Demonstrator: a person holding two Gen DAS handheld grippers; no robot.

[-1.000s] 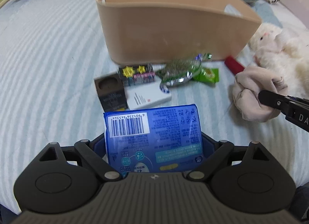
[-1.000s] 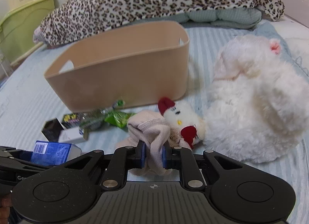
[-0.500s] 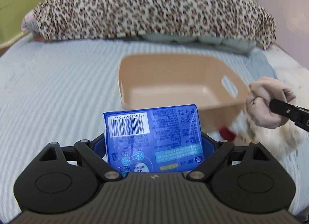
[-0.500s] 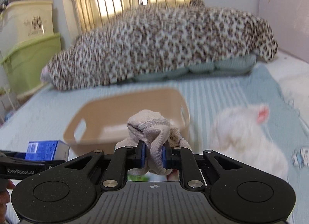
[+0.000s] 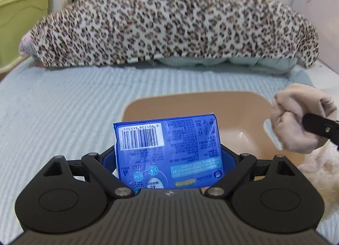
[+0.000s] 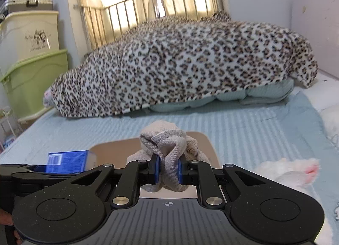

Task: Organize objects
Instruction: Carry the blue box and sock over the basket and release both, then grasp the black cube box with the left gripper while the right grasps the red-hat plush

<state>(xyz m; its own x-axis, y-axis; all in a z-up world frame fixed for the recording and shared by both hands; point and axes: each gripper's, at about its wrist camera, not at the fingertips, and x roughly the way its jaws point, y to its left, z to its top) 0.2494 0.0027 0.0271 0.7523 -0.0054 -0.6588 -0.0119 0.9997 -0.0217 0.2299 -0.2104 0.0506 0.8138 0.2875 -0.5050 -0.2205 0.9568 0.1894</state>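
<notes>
My left gripper point(image 5: 168, 158) is shut on a blue tissue pack point(image 5: 167, 149) with a white barcode, held above the near rim of the tan basket point(image 5: 190, 102). The pack also shows in the right wrist view point(image 6: 67, 160). My right gripper point(image 6: 168, 171) is shut on a bundled beige sock point(image 6: 167, 149), held over the basket point(image 6: 203, 139). In the left wrist view the sock point(image 5: 300, 116) hangs over the basket's right side. The basket's inside looks bare where it shows.
A leopard-print blanket point(image 5: 169, 22) lies across the far end of the striped light-blue bed point(image 5: 63, 107). A white plush toy point(image 6: 292, 175) lies right of the basket. Green and cream storage boxes point(image 6: 31, 65) stand to the left of the bed.
Both grippers have risen from the bed and moved forward over the basket, carrying the tissue pack and the sock. The loose items in front of the basket have dropped out of view.
</notes>
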